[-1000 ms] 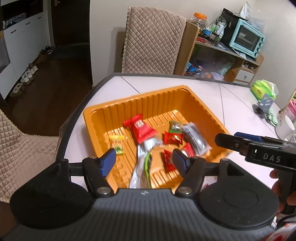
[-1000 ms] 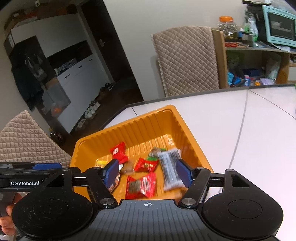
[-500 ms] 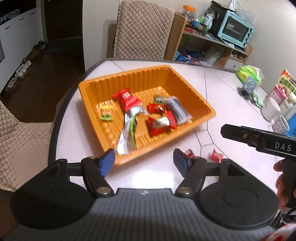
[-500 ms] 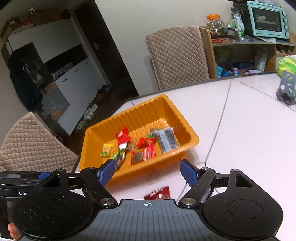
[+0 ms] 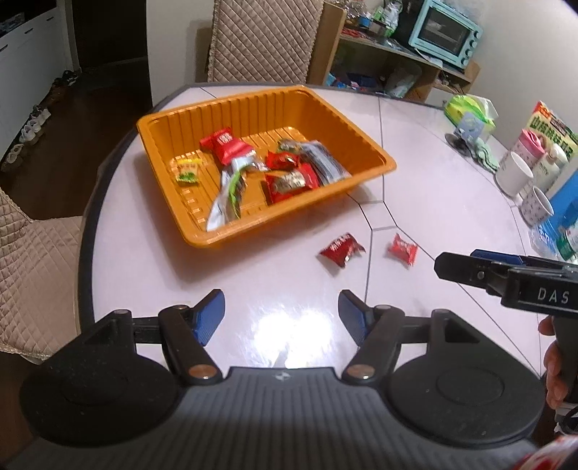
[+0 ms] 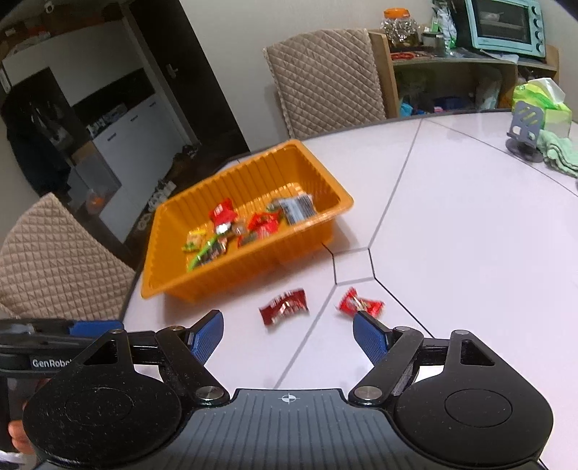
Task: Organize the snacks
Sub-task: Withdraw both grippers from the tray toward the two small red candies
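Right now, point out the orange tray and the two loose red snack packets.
orange tray [image 5: 375, 150], left wrist view, right rim.
flat red packet [image 5: 341, 248], left wrist view, centre.
small red packet [image 5: 402, 249], left wrist view, centre.

We count one orange tray [image 5: 372, 144]; inside it about seven snack packets [image 5: 231, 144], overlapping, so the tally is uncertain. On the worktop [image 5: 433, 202]: two loose red packets [image 5: 341, 247], two mugs [image 5: 513, 173], one toaster oven [image 5: 444, 34], two quilted chairs [image 6: 325, 76].

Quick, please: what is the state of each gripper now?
Left gripper: open, holding nothing.
Right gripper: open, holding nothing.
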Motion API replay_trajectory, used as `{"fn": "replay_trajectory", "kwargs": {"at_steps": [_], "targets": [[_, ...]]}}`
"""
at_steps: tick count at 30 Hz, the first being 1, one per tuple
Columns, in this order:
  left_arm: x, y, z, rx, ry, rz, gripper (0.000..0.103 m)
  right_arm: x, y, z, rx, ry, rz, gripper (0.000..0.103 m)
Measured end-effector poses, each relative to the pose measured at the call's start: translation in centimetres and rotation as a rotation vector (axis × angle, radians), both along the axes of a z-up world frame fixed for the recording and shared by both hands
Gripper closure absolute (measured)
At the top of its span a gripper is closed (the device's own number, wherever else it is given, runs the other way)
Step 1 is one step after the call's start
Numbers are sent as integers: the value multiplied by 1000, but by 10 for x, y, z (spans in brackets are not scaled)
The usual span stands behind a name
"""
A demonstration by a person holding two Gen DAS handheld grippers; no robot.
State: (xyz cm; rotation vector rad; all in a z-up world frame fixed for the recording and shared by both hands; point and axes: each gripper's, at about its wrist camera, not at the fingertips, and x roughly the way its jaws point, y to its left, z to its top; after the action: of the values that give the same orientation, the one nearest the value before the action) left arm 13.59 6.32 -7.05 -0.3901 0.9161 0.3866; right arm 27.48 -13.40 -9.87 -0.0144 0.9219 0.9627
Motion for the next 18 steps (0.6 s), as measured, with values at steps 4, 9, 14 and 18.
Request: {"fn": "replay_trajectory", "kwargs": {"at_steps": [4, 9, 14, 18], "targets": [[-2, -10, -4, 12, 14, -15, 36, -7, -8, -7, -21, 13, 0, 24], [-3, -19, -9, 9, 27, -28, 36, -11, -17, -14, -49, 19, 6, 24], [-1, -26, -12, 6, 38, -44, 36, -13, -21, -21, -80, 13, 12, 24], [1, -32, -14, 3, 46, -63, 36, -15, -23, -27, -108, -1, 15, 24]]}}
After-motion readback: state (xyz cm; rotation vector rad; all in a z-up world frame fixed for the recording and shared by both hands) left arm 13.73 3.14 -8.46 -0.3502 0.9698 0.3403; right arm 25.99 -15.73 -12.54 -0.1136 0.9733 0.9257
